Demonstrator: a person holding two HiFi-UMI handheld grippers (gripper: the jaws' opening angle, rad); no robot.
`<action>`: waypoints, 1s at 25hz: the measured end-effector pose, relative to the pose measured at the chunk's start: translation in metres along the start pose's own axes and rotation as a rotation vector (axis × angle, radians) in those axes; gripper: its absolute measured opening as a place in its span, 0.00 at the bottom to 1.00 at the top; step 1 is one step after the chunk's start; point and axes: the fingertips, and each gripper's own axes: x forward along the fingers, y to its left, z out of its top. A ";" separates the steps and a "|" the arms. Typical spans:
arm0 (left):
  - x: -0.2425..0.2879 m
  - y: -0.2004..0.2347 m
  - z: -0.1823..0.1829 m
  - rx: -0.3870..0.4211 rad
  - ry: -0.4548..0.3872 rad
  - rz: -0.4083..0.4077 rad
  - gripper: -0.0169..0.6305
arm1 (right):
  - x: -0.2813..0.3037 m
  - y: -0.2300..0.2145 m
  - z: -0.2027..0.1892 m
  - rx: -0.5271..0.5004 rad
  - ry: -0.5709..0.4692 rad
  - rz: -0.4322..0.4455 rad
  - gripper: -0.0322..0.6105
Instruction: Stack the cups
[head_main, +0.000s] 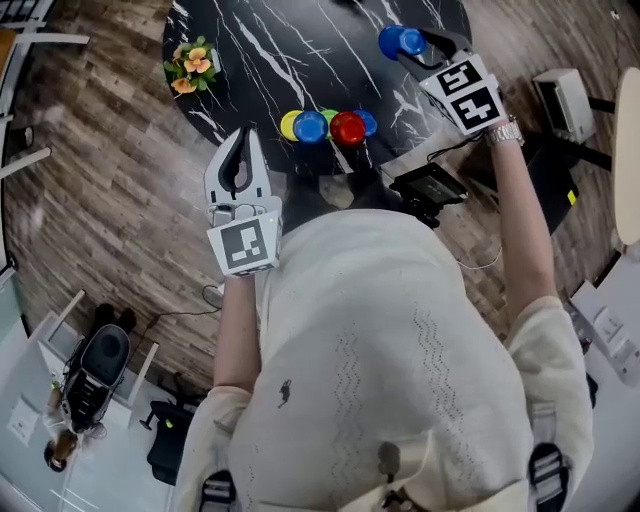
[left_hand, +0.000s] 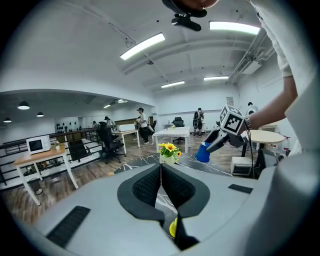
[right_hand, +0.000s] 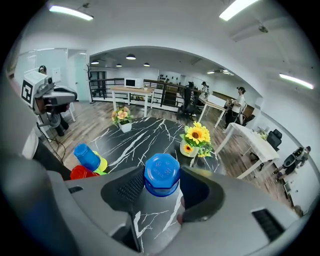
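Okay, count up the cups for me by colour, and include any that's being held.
blue cup: 3 (one in the right tongs)
yellow cup: 1
green cup: 1 (mostly hidden)
red cup: 1
Total: 6

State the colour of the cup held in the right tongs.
The cup is blue, best seen in the right gripper view.

One blue cup (right_hand: 161, 175) sits clamped in my right gripper (head_main: 402, 42), lifted, its base facing that camera. I see a yellow cup (head_main: 289, 125), second blue cup (head_main: 311, 127), green cup (head_main: 329, 115), red cup (head_main: 348, 129) and third blue cup (head_main: 368, 122) huddled together at the table (head_main: 300, 50) near edge
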 end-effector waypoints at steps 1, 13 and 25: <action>0.000 0.001 0.000 0.001 -0.001 -0.002 0.06 | -0.003 0.004 0.005 -0.010 -0.007 0.007 0.41; -0.005 0.010 0.010 0.018 -0.033 -0.012 0.06 | -0.037 0.070 0.048 -0.154 -0.041 0.141 0.41; -0.012 0.017 0.009 0.019 -0.040 -0.014 0.06 | -0.047 0.173 0.048 -0.366 0.009 0.387 0.41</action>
